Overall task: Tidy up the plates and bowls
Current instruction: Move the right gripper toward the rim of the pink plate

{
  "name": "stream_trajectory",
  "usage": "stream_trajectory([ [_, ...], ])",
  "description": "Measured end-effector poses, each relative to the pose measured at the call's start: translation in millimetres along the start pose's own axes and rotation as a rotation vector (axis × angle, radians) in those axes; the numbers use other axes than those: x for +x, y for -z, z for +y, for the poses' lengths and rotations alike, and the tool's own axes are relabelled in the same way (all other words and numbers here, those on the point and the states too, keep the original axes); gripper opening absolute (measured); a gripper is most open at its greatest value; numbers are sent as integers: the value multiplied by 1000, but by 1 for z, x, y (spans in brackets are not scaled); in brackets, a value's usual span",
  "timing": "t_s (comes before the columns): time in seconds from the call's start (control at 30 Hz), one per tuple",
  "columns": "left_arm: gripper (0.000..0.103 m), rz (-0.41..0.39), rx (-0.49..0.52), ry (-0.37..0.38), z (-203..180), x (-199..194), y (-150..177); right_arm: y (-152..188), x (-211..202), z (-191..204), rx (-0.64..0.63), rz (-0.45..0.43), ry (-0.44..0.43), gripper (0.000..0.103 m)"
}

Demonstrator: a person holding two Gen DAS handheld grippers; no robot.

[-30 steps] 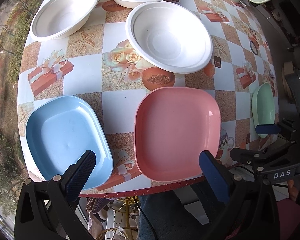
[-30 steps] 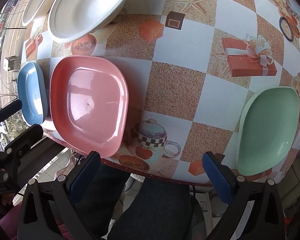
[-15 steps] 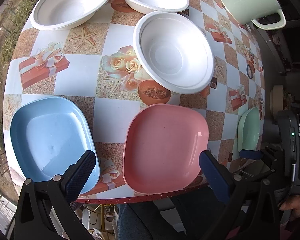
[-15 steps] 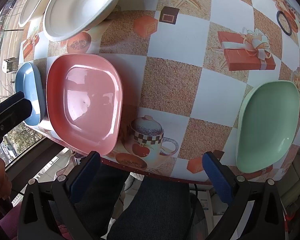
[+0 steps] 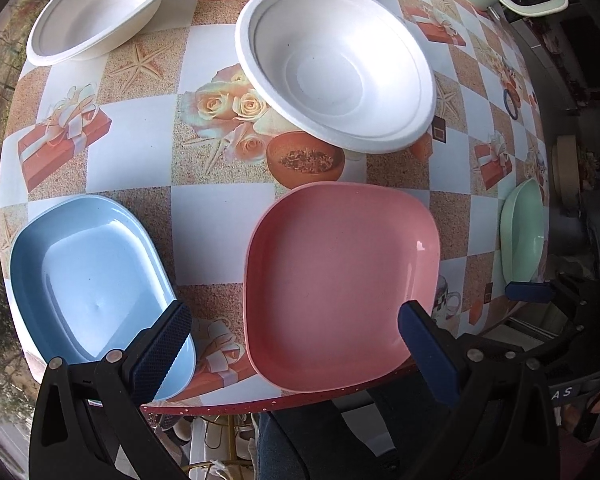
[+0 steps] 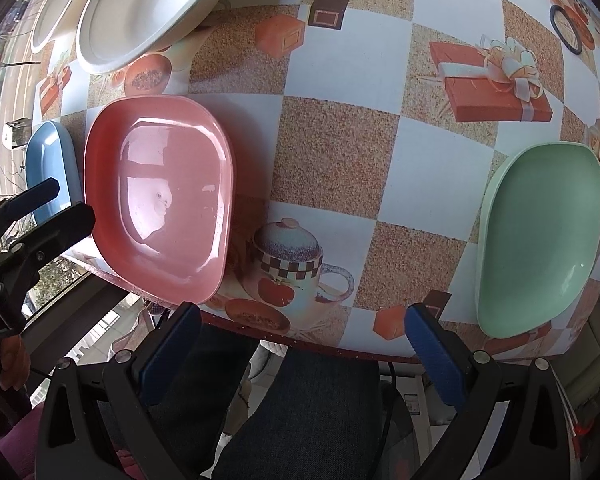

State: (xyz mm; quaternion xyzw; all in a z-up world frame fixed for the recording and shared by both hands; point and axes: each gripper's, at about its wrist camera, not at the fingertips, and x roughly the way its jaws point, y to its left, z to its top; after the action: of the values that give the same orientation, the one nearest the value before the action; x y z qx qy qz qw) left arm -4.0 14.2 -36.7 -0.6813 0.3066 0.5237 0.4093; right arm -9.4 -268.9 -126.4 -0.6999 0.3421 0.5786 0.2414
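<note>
The pink plate (image 5: 340,284) is lying flat at the near edge of the table (image 5: 220,216), its front rim reaching the red trim. The blue plate (image 5: 88,276) is sitting apart on its left, the green plate (image 6: 540,236) well apart on its right. Behind the pink plate a white bowl (image 5: 336,64) is resting upright, two further white bowls (image 5: 100,8) beyond it — one cropped at the top of the left view. I am holding my left gripper (image 5: 296,352) over the near edge, fingers spread wide, gripping nothing; its left pad (image 5: 162,350) is overlapping the blue plate's corner. My right gripper (image 6: 304,352) is hovering likewise — wide apart, empty — between the pink and green plates.
</note>
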Motion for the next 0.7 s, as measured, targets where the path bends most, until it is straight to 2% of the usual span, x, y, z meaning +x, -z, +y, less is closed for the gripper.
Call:
stream_trajectory([
  [0.7,103,60,-16,29,-12,35,7,7,9,-9,30,17,6,102],
])
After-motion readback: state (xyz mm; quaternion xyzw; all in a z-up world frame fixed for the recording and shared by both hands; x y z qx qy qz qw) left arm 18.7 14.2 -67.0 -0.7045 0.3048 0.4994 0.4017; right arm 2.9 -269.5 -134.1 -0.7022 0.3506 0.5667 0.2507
